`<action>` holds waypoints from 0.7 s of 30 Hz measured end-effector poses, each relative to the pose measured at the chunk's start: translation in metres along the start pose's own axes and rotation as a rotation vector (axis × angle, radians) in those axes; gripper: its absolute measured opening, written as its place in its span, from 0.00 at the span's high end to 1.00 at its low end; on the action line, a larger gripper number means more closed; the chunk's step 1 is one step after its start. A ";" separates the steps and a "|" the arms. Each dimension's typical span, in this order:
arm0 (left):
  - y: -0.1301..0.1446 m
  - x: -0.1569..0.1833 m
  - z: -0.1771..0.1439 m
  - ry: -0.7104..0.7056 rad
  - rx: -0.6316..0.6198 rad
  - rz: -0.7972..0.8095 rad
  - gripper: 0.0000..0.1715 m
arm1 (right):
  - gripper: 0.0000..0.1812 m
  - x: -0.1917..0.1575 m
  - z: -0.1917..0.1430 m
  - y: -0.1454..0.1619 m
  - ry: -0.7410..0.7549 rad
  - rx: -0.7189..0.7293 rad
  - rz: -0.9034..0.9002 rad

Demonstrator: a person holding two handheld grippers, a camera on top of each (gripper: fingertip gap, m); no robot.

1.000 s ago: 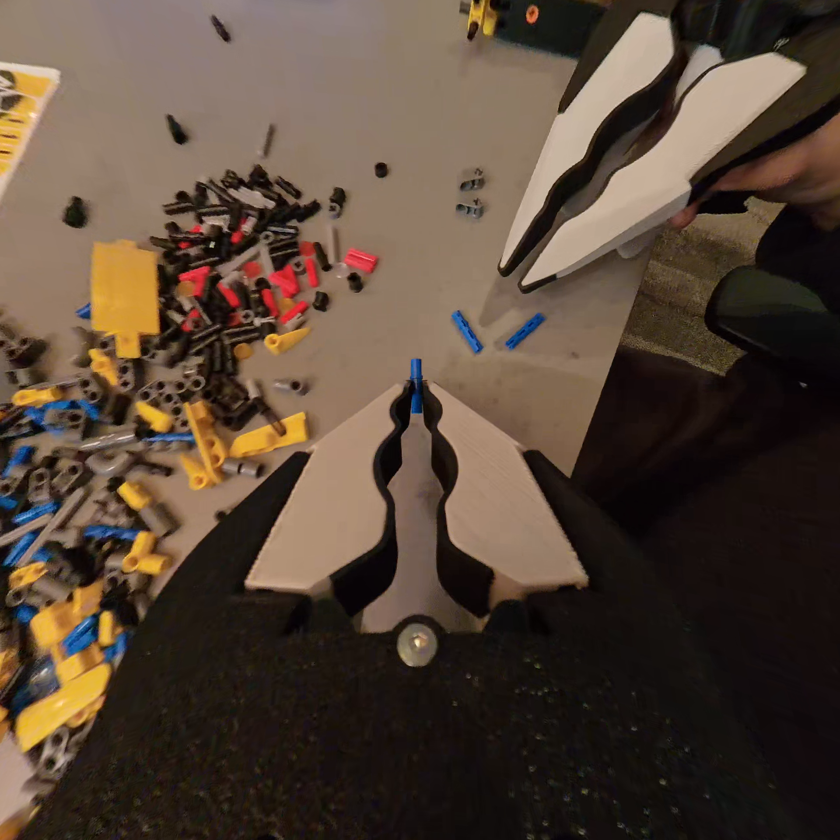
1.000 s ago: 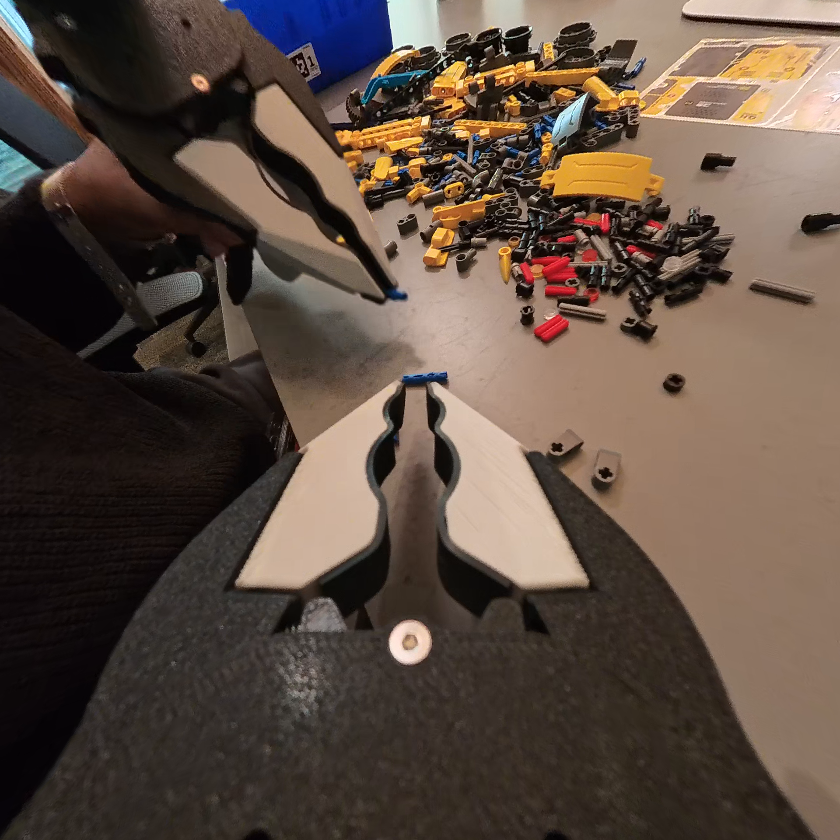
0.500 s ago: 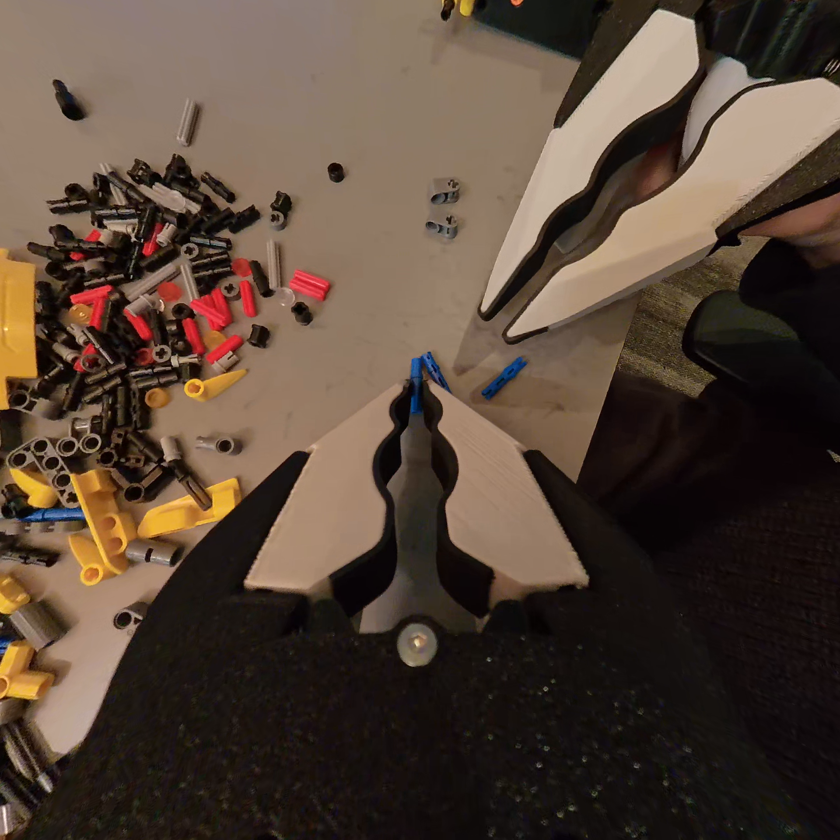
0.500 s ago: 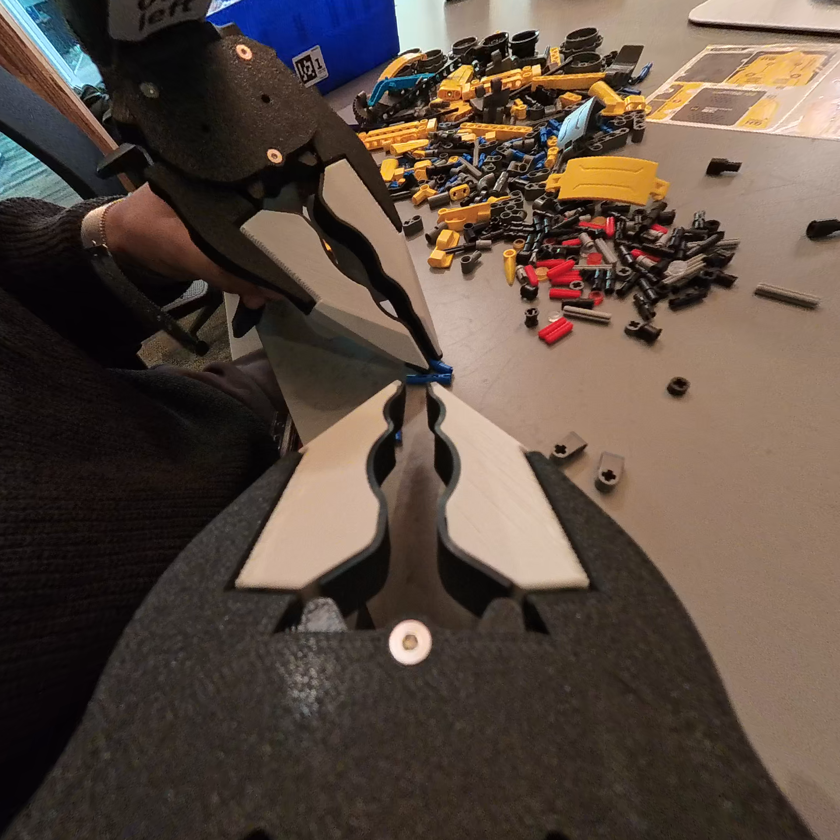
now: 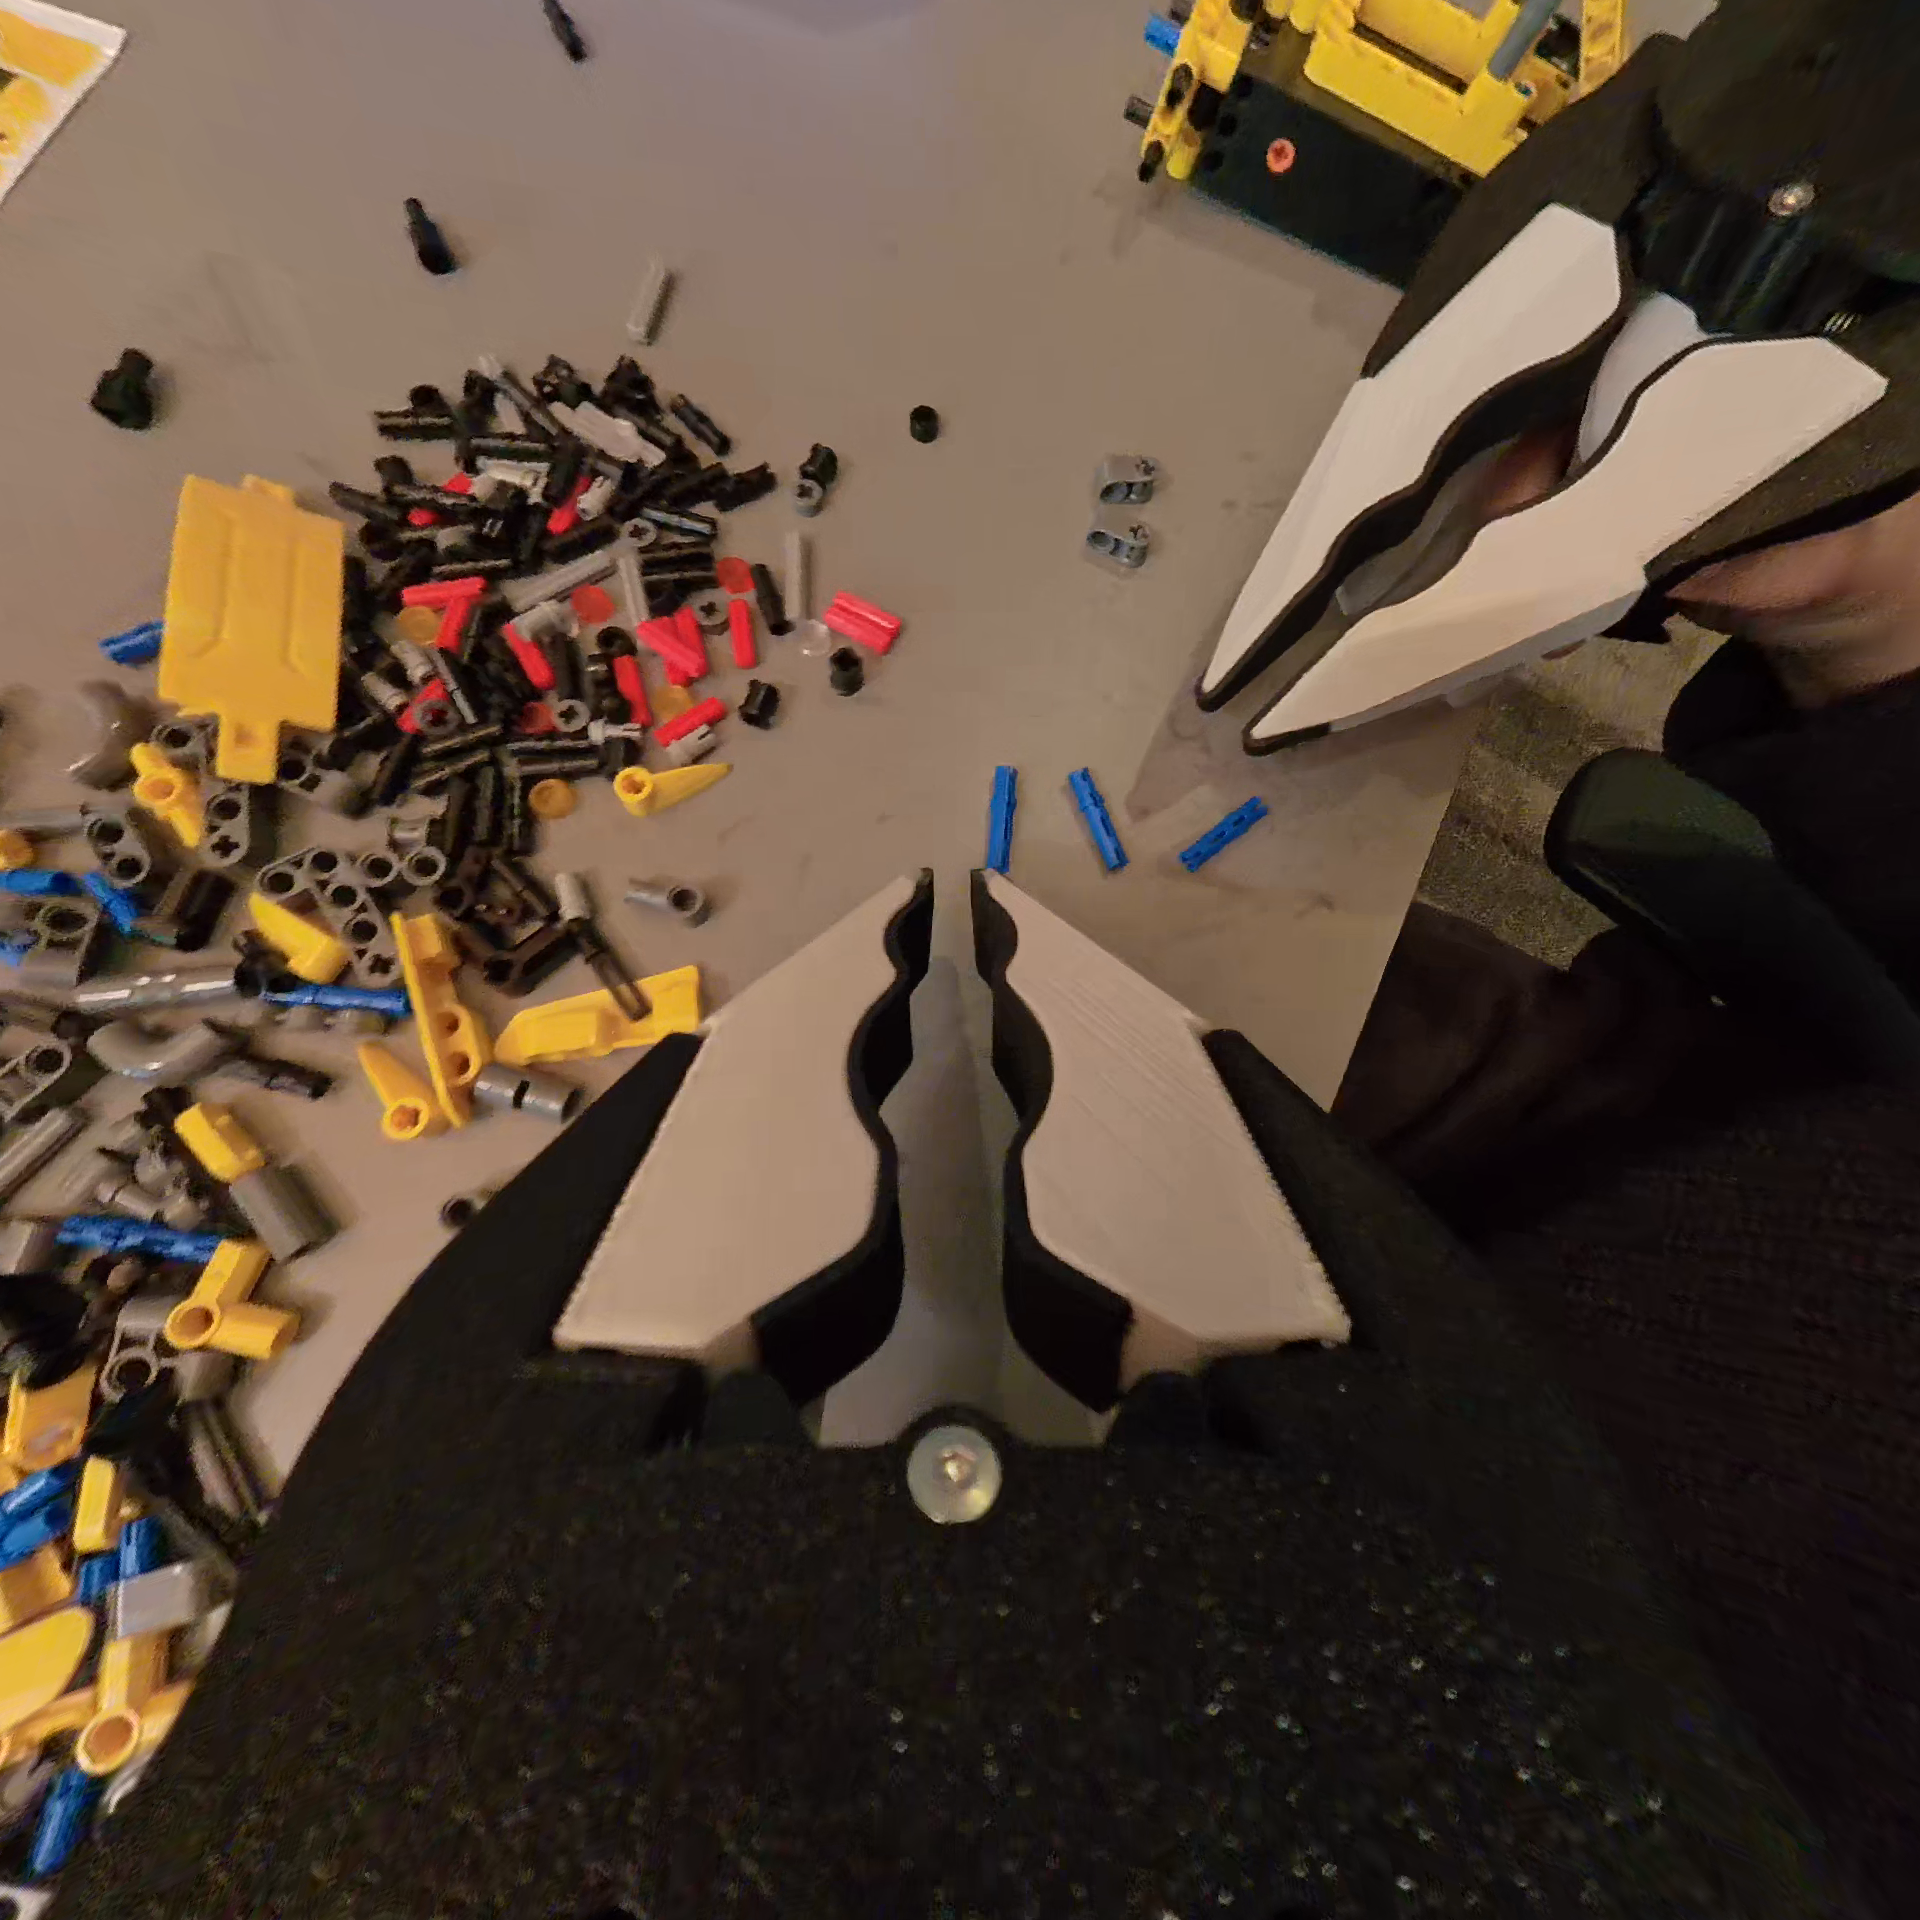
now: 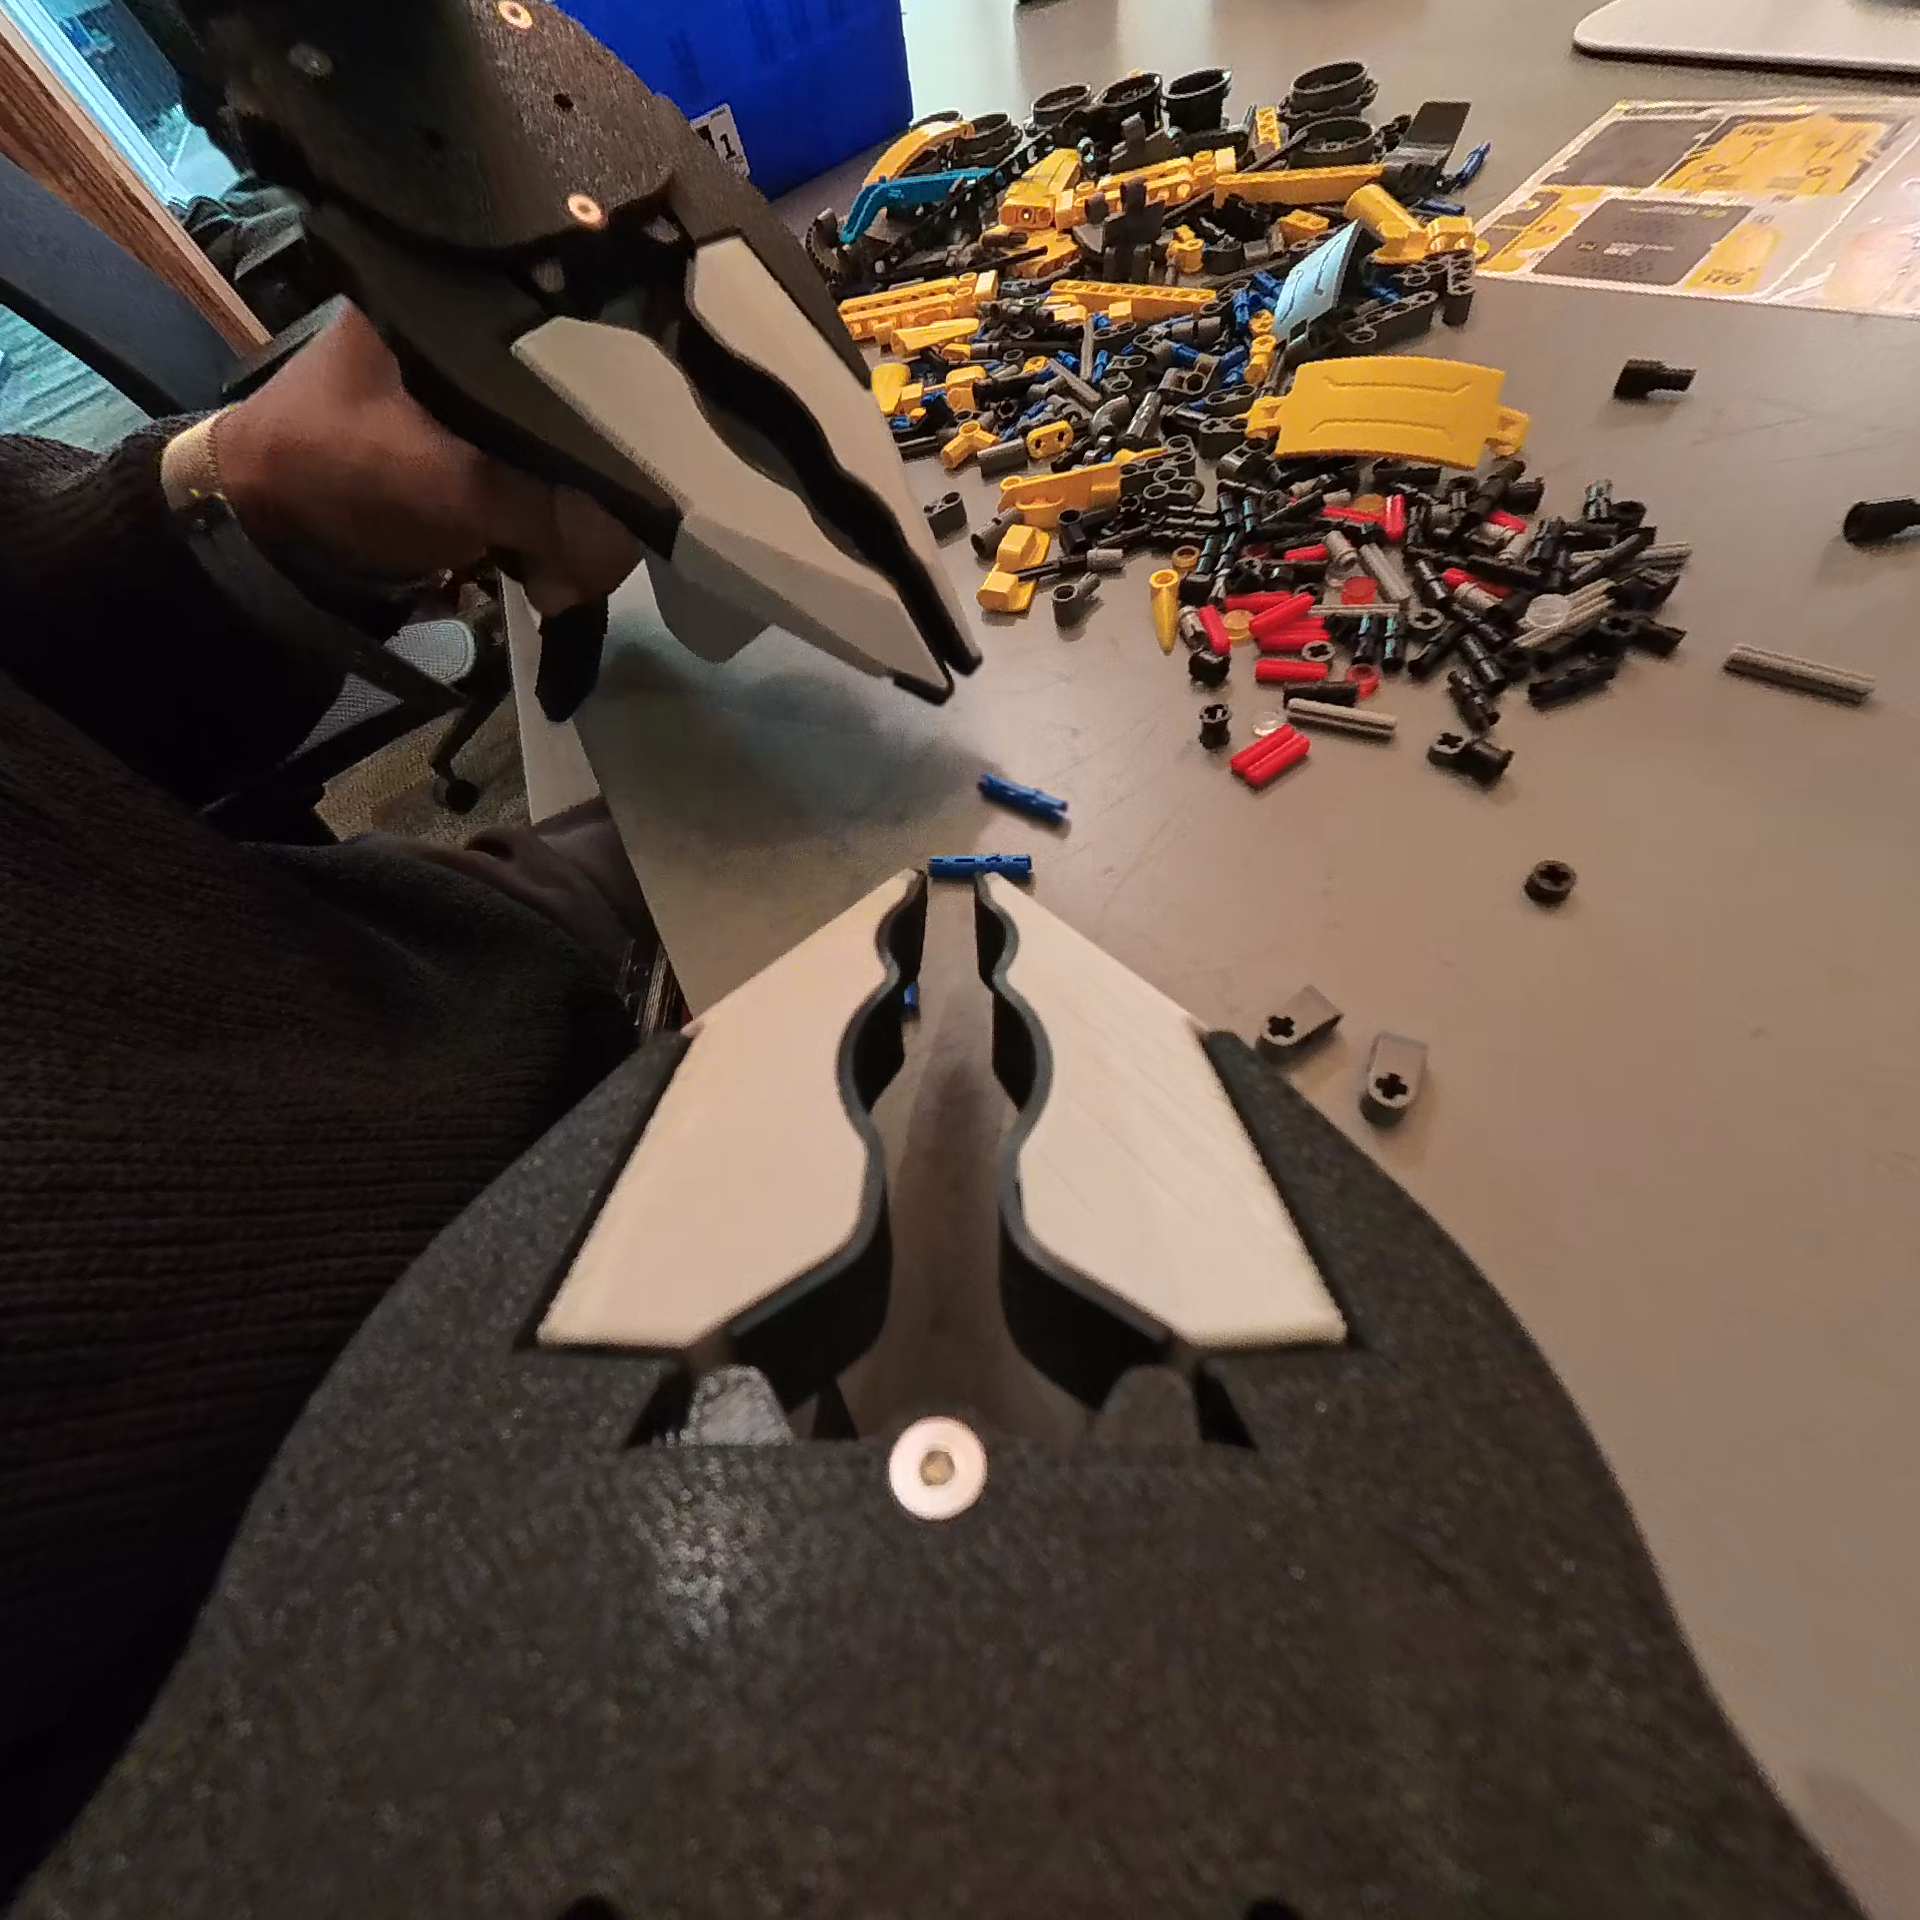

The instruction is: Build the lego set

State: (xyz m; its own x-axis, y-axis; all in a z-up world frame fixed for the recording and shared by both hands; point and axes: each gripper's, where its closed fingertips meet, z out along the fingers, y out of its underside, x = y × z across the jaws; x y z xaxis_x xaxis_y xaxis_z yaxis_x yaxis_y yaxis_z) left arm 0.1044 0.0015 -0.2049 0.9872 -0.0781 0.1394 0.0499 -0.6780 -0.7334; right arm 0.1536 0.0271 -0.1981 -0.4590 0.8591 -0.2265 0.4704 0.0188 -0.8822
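Three blue pins lie side by side on the grey table (image 5: 935, 260) near its front edge: one (image 5: 1001, 819) just beyond my left gripper (image 5: 951, 878), a second (image 5: 1097, 818), and a third (image 5: 1223, 833). My left gripper is slightly open and empty, held just above the table. My right gripper (image 6: 951, 878) is slightly open and empty, and a blue pin (image 6: 979, 864) lies just past its tips. Another blue pin (image 6: 1021, 798) lies farther out. The right gripper also shows in the left wrist view (image 5: 1231, 722), and the left gripper in the right wrist view (image 6: 951, 670).
A big pile of black, red, grey and yellow building pieces (image 5: 540, 644) lies to the left, with a yellow panel (image 5: 252, 608). Two grey connectors (image 5: 1122, 509) lie apart. A part-built yellow model (image 5: 1351, 83), a blue bin (image 6: 790, 73) and a printed sheet (image 6: 1714, 197) stand farther off. The tips of one gripper are about 6 cm away from the tips of the other.
My left gripper has let go of the blue pin, which now lies on the table beside the other two, and has drawn back and up. The right gripper has hardly moved.
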 end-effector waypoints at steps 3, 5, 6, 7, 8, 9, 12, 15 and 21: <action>0.004 -0.005 -0.005 0.000 0.007 -0.030 0.96 | 0.95 0.000 0.000 0.000 0.003 0.001 -0.001; 0.006 -0.007 -0.006 -0.003 0.012 -0.038 0.96 | 0.95 0.000 0.000 0.000 0.002 0.000 0.001; 0.006 -0.006 -0.006 -0.003 0.014 -0.041 0.96 | 0.95 0.000 0.000 0.000 0.002 0.000 0.001; 0.007 -0.006 -0.005 0.000 0.013 -0.042 0.96 | 0.95 0.000 0.000 0.000 0.002 0.000 0.001; 0.007 -0.005 -0.004 0.002 0.011 -0.041 0.96 | 0.95 0.000 0.000 0.000 0.002 0.000 0.001; 0.006 -0.005 -0.003 0.001 0.010 -0.037 0.96 | 0.95 0.000 0.000 0.000 0.002 0.000 0.001; 0.003 -0.002 0.001 0.006 0.010 -0.022 0.96 | 0.95 0.001 0.000 0.000 0.003 0.000 0.001; 0.001 0.003 0.004 0.017 0.007 -0.010 0.95 | 0.95 0.001 0.000 0.000 0.005 0.001 -0.001; 0.001 0.005 0.007 0.017 0.000 0.000 0.95 | 0.95 0.001 0.000 0.000 0.005 0.002 -0.002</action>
State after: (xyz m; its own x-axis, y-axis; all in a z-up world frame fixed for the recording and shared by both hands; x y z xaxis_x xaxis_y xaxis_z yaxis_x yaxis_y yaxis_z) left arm 0.1107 0.0052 -0.2094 0.9844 -0.0909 0.1507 0.0497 -0.6777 -0.7336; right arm 0.1532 0.0275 -0.1982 -0.4567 0.8613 -0.2226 0.4675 0.0195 -0.8838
